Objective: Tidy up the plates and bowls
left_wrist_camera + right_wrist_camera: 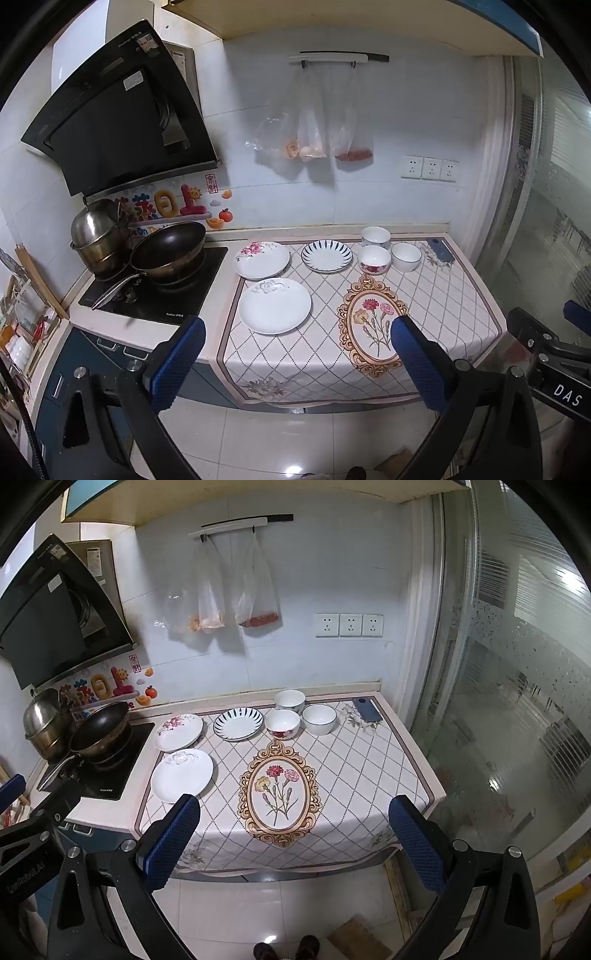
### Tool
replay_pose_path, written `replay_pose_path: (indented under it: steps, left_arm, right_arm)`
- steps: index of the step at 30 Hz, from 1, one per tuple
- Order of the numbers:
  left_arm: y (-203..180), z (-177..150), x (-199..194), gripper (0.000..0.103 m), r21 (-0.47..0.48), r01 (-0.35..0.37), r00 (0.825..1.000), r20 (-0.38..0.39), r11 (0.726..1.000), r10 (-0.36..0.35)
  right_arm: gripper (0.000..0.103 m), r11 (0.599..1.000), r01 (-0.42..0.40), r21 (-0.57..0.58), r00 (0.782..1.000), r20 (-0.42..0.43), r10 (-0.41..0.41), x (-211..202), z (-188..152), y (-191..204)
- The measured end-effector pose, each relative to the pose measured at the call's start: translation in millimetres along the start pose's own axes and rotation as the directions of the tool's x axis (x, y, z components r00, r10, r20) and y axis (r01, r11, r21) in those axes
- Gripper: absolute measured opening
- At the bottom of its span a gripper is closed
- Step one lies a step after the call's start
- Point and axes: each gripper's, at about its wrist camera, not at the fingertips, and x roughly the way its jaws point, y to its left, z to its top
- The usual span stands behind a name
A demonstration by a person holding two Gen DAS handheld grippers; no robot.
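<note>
Three plates lie on the patterned cloth: a plain white plate (274, 305) (182, 774) at the front left, a pink-flowered plate (262, 259) (178, 732) behind it, and a blue-striped plate (326, 255) (238, 723) to the right. Three bowls stand at the back: a red-flowered bowl (374, 259) (282, 723), a white bowl (406, 256) (319, 719) and a blue-patterned bowl (375, 236) (290, 700). My left gripper (297, 338) and right gripper (295, 814) are both open and empty, held in front of the counter, well short of the dishes.
A wok (168, 251) and a steel pot (98, 232) sit on the stove (155, 291) at the left. A phone (439, 250) (366, 709) lies at the cloth's back right corner. Plastic bags (312, 122) hang on the wall. A glass door (517, 701) stands at the right.
</note>
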Motion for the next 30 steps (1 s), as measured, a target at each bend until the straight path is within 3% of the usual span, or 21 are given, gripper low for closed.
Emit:
replay_pose_path:
  steps: [30]
  left_arm:
    - [-7.4, 2.8, 4.9, 0.103, 0.003, -0.002, 1.0, 0.0, 1.0, 0.002]
  right_arm:
    - [0.103, 1.0, 0.002, 0.015, 1.0, -0.005, -0.002, 7.6, 1.3, -5.5]
